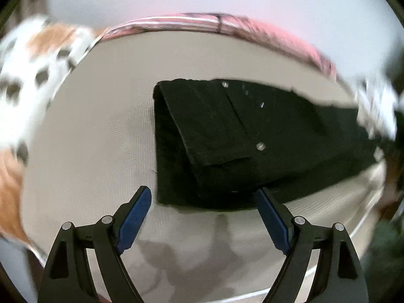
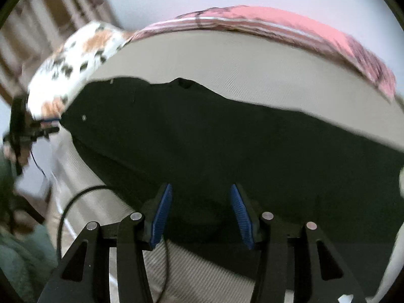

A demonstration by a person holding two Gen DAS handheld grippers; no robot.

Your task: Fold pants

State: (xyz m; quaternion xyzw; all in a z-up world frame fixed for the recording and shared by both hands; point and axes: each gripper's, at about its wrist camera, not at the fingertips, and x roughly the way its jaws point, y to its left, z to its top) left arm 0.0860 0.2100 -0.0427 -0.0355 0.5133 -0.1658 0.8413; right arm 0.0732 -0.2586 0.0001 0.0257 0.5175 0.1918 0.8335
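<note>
Black pants (image 1: 227, 136) lie flat on a pale grey bed surface (image 1: 88, 139), their waist end with metal buttons (image 1: 260, 146) toward the left in the left wrist view. My left gripper (image 1: 203, 192) hangs just above the near corner of the waist, jaws wide apart, blue pads (image 1: 136, 217) touching nothing. In the right wrist view the pants (image 2: 227, 139) stretch across the picture. My right gripper (image 2: 200, 189) hovers over the near edge of the dark cloth, jaws apart, with nothing pinched between its blue pads (image 2: 161, 214).
A pink striped blanket (image 2: 303, 25) runs along the far edge of the bed. A white cloth with orange and dark patches (image 1: 38, 63) lies at the left. A black cable (image 2: 70, 202) loops beside the right gripper. A green cloth (image 2: 22, 252) sits low at the left.
</note>
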